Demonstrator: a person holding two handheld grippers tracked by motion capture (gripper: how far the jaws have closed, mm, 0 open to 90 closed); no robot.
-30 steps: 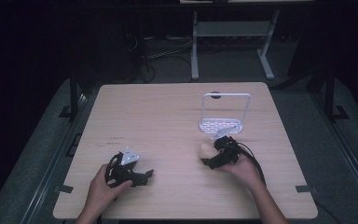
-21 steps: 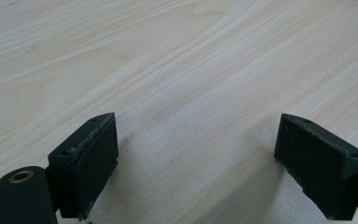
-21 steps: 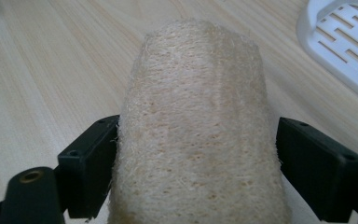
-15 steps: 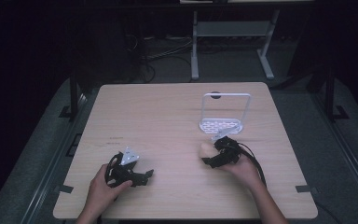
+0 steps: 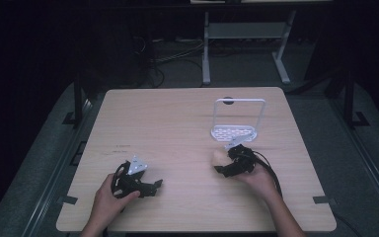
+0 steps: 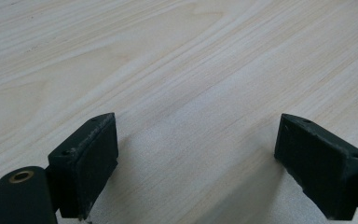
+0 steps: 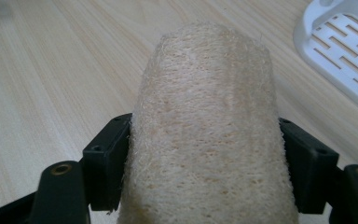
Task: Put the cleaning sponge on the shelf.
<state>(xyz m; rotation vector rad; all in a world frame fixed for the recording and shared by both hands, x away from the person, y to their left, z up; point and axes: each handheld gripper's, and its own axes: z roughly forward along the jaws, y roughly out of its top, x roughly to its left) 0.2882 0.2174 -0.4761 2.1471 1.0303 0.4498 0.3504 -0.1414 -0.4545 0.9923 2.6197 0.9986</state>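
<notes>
Pale wood-grain table [image 5: 177,123] in dark room; left claw [image 6: 196,163] gaping empty, right claw [image 7: 205,172] just closing against loofah sponge [image 7: 205,140].

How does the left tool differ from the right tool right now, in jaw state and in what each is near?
The left tool stands wide open over bare wood; the right tool has just been closing, its pads pressing a beige fibrous loofah sponge. The left tool sits at the light wooden table's near left; the right tool lies beside the white slotted plastic rack. Both are black, hand-held and low over the table.
</notes>
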